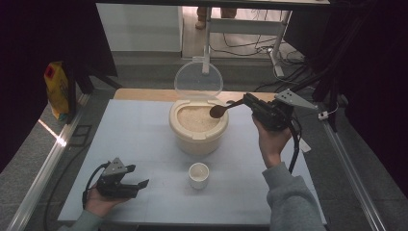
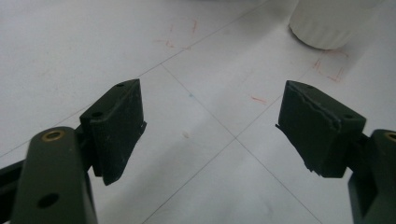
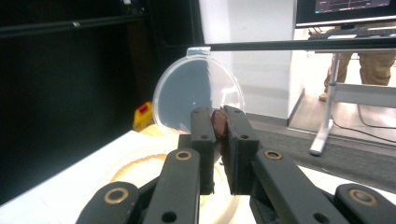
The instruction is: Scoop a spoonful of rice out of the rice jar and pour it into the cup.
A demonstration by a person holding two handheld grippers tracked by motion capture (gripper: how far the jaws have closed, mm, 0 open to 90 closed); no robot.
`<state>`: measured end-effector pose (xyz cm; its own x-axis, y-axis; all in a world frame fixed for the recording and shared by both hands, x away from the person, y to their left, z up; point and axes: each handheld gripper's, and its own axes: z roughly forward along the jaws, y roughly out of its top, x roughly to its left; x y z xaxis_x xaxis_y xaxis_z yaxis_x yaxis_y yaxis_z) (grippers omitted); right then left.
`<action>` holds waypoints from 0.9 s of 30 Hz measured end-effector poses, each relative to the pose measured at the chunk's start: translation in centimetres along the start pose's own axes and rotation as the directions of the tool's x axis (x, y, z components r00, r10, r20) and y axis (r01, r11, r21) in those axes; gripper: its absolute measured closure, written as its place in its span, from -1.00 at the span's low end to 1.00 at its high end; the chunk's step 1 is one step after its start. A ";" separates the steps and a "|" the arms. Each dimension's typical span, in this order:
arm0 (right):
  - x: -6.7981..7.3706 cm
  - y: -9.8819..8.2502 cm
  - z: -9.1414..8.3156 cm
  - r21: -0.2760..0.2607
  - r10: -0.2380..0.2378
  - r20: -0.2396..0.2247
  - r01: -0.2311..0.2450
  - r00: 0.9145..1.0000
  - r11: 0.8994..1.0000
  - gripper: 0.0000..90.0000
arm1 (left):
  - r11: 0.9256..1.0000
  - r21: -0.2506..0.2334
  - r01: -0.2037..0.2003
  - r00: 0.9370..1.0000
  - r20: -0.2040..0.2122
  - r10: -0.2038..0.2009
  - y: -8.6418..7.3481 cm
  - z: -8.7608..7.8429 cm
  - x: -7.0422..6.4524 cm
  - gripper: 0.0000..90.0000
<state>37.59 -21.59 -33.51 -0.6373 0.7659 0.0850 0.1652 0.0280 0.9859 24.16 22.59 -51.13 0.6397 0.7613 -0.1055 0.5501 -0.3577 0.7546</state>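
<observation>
Right claw (image 1: 250, 102) clenched on wooden spoon (image 1: 220, 110); its long axis runs level, bowl end over rice tub (image 1: 198, 126). Cup (image 1: 198, 175) lies nearer the person, below tub. Left claw (image 1: 139, 185) released, resting on surface (image 1: 134, 139)

Left gripper (image 1: 139, 184): low at the near left, lying level, jaws spread wide, nothing between them.
Left hand (image 1: 98, 199): cupped under its body.
Right gripper (image 1: 245, 99): raised, pointing left, jaws clamped tight.
Right hand (image 1: 269, 139): gripping from below, grey sleeve.
</observation>
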 end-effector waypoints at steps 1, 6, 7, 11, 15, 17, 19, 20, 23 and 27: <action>0.1 0.1 0.1 0.010 -0.015 0.009 0.015 1.000 1.000 0.85 | 1.000 -0.001 0.000 1.000 0.000 0.000 0.0 0.0 0.0 -0.50; 0.4 -0.1 0.8 0.047 -0.047 0.022 0.046 0.999 0.998 0.85 | 1.000 -0.001 0.000 1.000 -0.001 0.000 0.0 0.0 0.1 -0.50; 0.4 -0.2 1.0 0.055 -0.041 0.019 0.040 0.999 0.998 0.85 | 1.000 -0.002 -0.002 1.000 -0.001 0.002 0.0 -0.1 0.0 -0.50; 0.6 -0.6 1.5 0.066 -0.027 0.007 0.027 1.000 0.997 0.85 | 1.000 -0.006 -0.003 1.000 0.001 0.003 0.1 -0.1 0.0 -0.50; 0.8 -1.2 1.9 0.073 -0.002 -0.013 0.003 1.000 0.997 0.85 | 1.000 -0.006 0.000 1.000 0.003 0.000 0.1 -0.1 0.0 -0.51; 0.6 -1.5 2.0 0.073 0.021 -0.022 -0.020 1.000 0.997 0.85 | 1.000 -0.007 0.000 1.000 0.004 0.000 0.1 -0.2 0.0 -0.50; 0.5 -1.9 2.1 0.071 0.043 -0.032 -0.041 0.999 0.997 0.85 | 1.000 -0.006 0.002 1.000 0.004 -0.002 0.1 -0.1 0.0 -0.50; 0.4 -2.1 2.2 0.070 0.055 -0.037 -0.052 0.998 0.996 0.85 | 1.000 -0.005 0.001 1.000 0.003 -0.001 0.1 -0.1 0.0 -0.50; 0.2 -2.6 2.4 0.068 0.092 -0.050 -0.088 0.995 0.994 0.85 | 1.000 -0.003 0.000 1.000 0.003 0.000 0.1 -0.1 0.0 -0.51; 0.0 -3.2 2.7 0.065 0.137 -0.063 -0.133 0.989 0.989 0.85 | 1.000 -0.005 0.000 1.000 0.001 0.000 0.1 -0.1 0.0 -0.51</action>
<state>39.07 -19.91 -37.09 -0.6551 0.7203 0.2279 0.2965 -0.0323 0.9545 24.12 22.58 -50.95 0.6403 0.7607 -0.1066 0.5475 -0.3547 0.7579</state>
